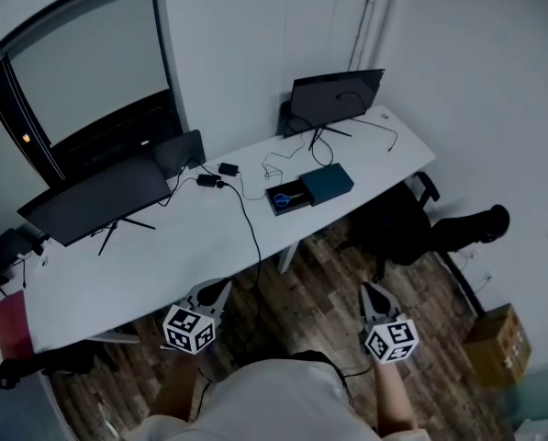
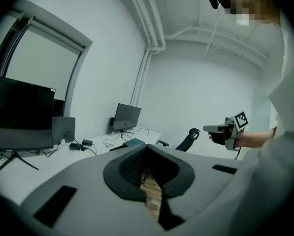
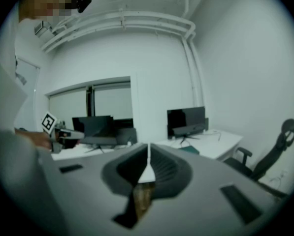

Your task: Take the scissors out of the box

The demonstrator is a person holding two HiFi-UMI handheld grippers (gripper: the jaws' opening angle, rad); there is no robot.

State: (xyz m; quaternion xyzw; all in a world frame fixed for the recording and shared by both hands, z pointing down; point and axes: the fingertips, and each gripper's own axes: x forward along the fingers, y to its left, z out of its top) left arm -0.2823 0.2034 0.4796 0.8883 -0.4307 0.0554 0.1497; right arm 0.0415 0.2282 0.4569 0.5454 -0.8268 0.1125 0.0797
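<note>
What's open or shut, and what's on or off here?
Box: open, its lid lying beside it.
Scissors: inside the box.
Left gripper: shut, empty.
Right gripper: shut, empty.
Monitors: screens dark.

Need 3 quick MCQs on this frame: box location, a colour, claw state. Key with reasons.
1. Where is the box?
A. on the floor
B. on the white desk, near a monitor
C. on the chair

2. Colour of the scissors handles?
A. red
B. blue
C. yellow

3. Left claw and right claw?
A. both shut, empty
B. both open
C. left holds the scissors

Key:
1. B, it lies on the desktop in front of the monitor.
2. B, blue shows inside the box.
3. A, each gripper view shows jaws together, nothing between.
</note>
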